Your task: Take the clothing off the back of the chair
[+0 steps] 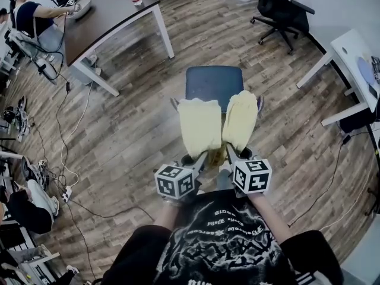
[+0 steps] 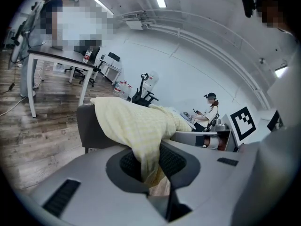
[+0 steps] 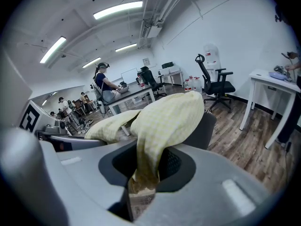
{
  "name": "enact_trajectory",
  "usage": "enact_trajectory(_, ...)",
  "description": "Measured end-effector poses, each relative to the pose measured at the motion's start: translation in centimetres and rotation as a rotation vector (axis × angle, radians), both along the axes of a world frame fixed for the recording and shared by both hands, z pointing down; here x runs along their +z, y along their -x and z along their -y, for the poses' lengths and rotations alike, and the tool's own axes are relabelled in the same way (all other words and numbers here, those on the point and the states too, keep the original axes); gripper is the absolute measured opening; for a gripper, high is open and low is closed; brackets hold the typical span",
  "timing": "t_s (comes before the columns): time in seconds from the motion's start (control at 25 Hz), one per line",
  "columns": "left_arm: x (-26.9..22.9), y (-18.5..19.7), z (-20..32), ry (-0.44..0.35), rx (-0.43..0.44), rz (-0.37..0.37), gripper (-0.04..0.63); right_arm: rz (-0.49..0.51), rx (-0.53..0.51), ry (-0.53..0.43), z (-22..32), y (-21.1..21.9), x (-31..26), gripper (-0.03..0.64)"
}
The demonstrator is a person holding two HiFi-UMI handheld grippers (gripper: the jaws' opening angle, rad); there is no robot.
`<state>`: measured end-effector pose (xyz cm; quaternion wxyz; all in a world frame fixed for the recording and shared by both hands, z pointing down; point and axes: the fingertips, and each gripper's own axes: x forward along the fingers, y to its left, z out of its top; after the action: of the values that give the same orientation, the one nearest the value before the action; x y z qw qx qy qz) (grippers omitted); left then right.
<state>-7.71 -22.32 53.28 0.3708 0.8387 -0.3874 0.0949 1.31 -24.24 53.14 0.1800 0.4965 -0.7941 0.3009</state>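
Clothing (image 1: pixel 200 126), one piece, pinched by left gripper (image 1: pixel 203 157) and right gripper (image 1: pixel 230 152)

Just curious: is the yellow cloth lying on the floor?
No, the yellow cloth is draped over the back of the chair.

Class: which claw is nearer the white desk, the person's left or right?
Right. The right claw grips the yellow garment on the side toward the white desk; the left claw grips it on the far side.

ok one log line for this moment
left gripper: shut on yellow garment | right gripper: same | yellow garment: over chair back
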Motion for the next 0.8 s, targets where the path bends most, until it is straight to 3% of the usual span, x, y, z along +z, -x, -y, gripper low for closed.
enact_trajectory(0.28, -0.8, 1.5, -2.7, -0.040, 0.006, 0.005, 0.066, -0.003, 0.008, -0.028, -2.8, 1.5, -0.6, 0.080)
enact_trajectory(0.44, -1.4, 2.0, -4.0, -0.101, 0.002, 0.025, 0.066, -0.013, -0.011, -0.057, -4.5, 2.5, -1.1, 0.080)
enact_trajectory(0.8, -2.4, 1.8, -7.1, -0.131, 0.079, -0.021, 0.066, -0.027, -0.004, -0.094, -7.3, 3.6, -1.8, 0.080)
